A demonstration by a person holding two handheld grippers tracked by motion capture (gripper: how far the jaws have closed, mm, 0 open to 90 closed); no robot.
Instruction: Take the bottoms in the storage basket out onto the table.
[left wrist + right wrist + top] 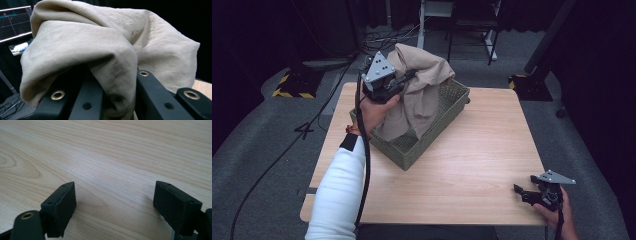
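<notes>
The left gripper (404, 80) is clamped on a fold of the beige cloth (419, 92) and holds it raised above the olive woven basket (432, 135); in the left gripper view the fabric (100, 50) is bunched between the two black jaws and drapes over them, so the grip sits on a gathered ridge, not on a single edge. That hold suits lifting the cloth clear of the basket: the bulk hangs from the pinch point, while the lower part trails down inside the basket walls, so the cloth is not yet free of it. The right gripper (528, 192) rests low at the near right corner of the table (482, 150), well apart from the basket, with its jaws spread wide and nothing between them; the right gripper view shows bare wood grain (112, 157) in the gap. I judge it is parked there to stay out of the way until a second hold is needed. The surface is a light wooden tabletop, bare apart from the basket, which sits at an angle toward the far left. The room beyond is dark, with grey carpet (262, 150), cables on the floor, yellow-black striped stand bases (292, 92) and a lit monitor (15, 22) behind the cloth.
</notes>
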